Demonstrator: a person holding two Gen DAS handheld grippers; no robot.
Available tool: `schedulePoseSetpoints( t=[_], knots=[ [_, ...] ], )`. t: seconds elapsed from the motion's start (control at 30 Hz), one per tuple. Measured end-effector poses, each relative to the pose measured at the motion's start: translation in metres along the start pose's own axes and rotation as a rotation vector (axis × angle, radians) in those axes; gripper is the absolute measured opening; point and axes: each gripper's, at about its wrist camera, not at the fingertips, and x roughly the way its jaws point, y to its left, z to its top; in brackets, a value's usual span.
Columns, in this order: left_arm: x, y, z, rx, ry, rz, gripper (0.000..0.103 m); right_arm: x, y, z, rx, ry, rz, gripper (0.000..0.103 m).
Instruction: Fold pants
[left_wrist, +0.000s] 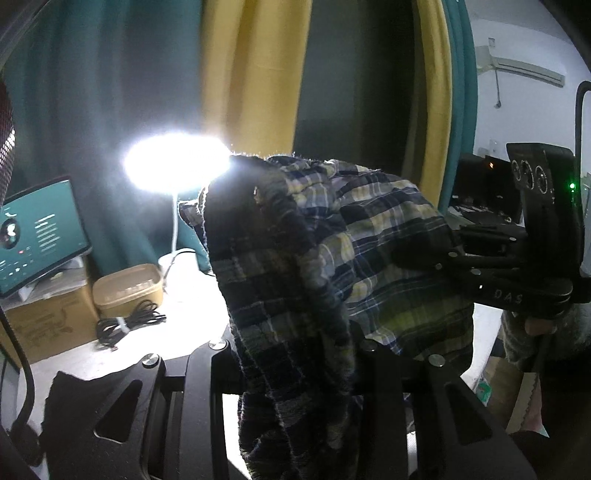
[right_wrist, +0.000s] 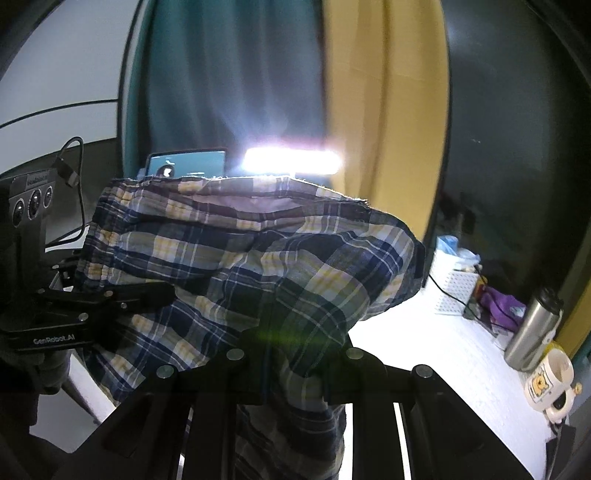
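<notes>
**Plaid pants held up between two grippers, fingertips buried in cloth**

The pants hang above the white table, bunched over both tools, so neither set of fingertips shows. The left gripper is clamped on the fabric, and so is the right gripper. Lamp glare washes out the view around it. "GenRobot.AI" reads on the left tool's body; "DAS" on the right one. A tan tub sits closed, its contents hidden. The white basket holds things too blurred to name.
</notes>
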Motion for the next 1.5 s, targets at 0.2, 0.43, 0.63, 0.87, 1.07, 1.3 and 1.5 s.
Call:
schedulePoseSetpoints(
  t=[0.2,0.43,0.63,0.87,1.07,1.3,1.5],
  knots=[
    [-0.019,0.016,-0.007,-0.015,-0.010,0.046,0.031,0.012,0.019,0.007,-0.030,-0.004,0.045,0.020],
    [-0.038,0.040,-0.017,-0.044,-0.015,0.105,0.031,0.029,0.053,0.016,-0.069,0.002,0.108,0.020],
    [-0.050,0.060,-0.028,-0.072,-0.012,0.152,0.031,0.045,0.074,0.020,-0.092,0.021,0.154,0.020],
    [-0.054,0.074,-0.043,-0.118,0.013,0.188,0.031,0.069,0.092,0.020,-0.095,0.058,0.191,0.020],
    [-0.044,0.086,-0.057,-0.148,0.057,0.198,0.031,0.100,0.096,0.012,-0.077,0.108,0.213,0.020],
    [-0.015,0.104,-0.071,-0.187,0.132,0.199,0.031,0.138,0.093,-0.003,-0.056,0.177,0.221,0.020],
    [0.015,0.119,-0.079,-0.210,0.200,0.195,0.031,0.173,0.085,-0.016,-0.028,0.235,0.228,0.020]
  ],
)
